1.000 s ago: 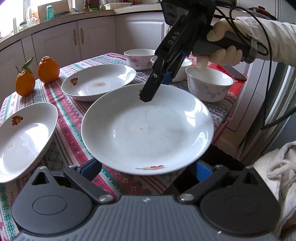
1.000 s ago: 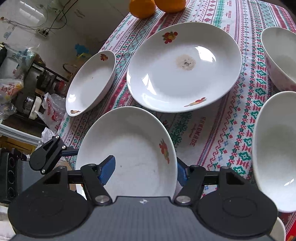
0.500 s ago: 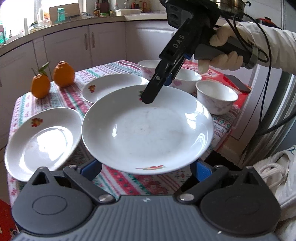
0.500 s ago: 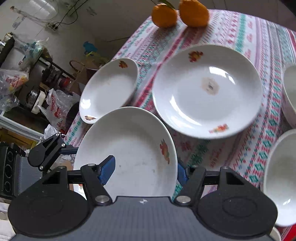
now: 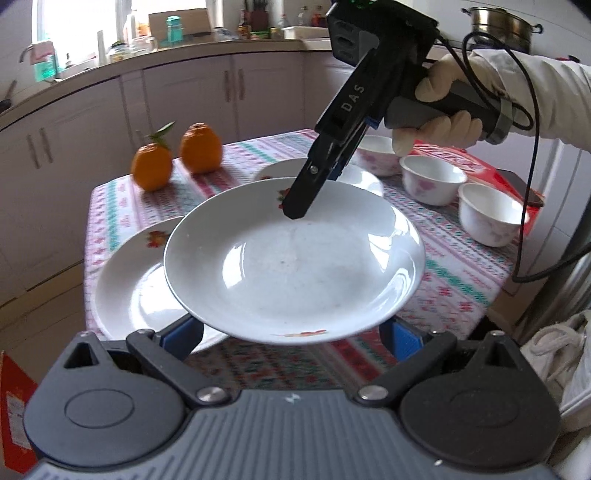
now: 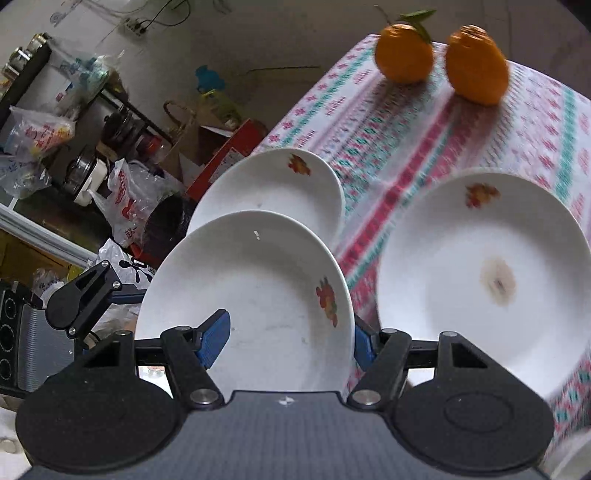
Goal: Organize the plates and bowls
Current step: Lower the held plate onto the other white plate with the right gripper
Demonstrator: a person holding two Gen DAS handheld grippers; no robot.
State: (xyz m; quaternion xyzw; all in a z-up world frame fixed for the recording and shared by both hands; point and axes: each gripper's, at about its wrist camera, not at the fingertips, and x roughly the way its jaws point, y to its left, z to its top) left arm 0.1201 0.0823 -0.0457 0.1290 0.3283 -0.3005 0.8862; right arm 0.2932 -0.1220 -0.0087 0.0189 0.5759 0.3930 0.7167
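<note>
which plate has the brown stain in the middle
The large plate resting on the tablecloth right of the held plate; the others look unstained.

Daylight enters from a window (image 5: 85, 33) at upper left of the left wrist view, blown out white. Soft glare patches on the held plate (image 5: 291, 266). Right wrist view shows motion blur on the tablecloth (image 6: 461, 140) and oranges (image 6: 476, 66). Strong fisheye bending, dark vignette corners in both views.
</note>
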